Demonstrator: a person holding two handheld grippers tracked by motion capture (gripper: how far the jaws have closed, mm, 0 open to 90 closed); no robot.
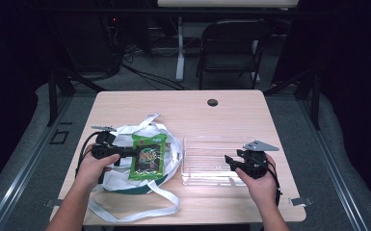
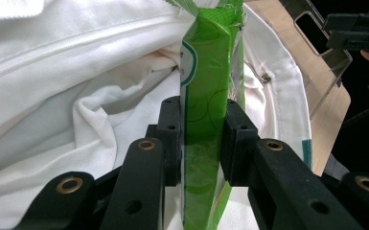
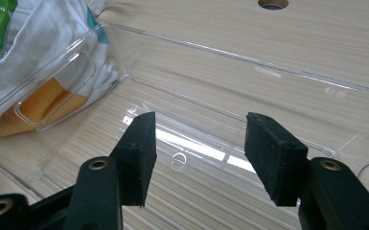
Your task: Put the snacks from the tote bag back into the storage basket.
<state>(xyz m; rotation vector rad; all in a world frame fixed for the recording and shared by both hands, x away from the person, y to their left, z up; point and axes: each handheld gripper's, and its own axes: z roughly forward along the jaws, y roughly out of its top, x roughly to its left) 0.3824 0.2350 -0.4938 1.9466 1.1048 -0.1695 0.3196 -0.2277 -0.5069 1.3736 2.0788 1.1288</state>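
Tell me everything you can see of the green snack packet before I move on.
The green snack packet is a glossy plastic-film pouch, bright green along its edges, with a dark printed panel on its face. It lies on the open white cloth bag, left of the clear plastic tray. The left gripper is shut on its left edge, its pads pressing the film from both sides. Its print is too small to read.

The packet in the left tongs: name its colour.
Bright green packet, clearest in the left gripper view.
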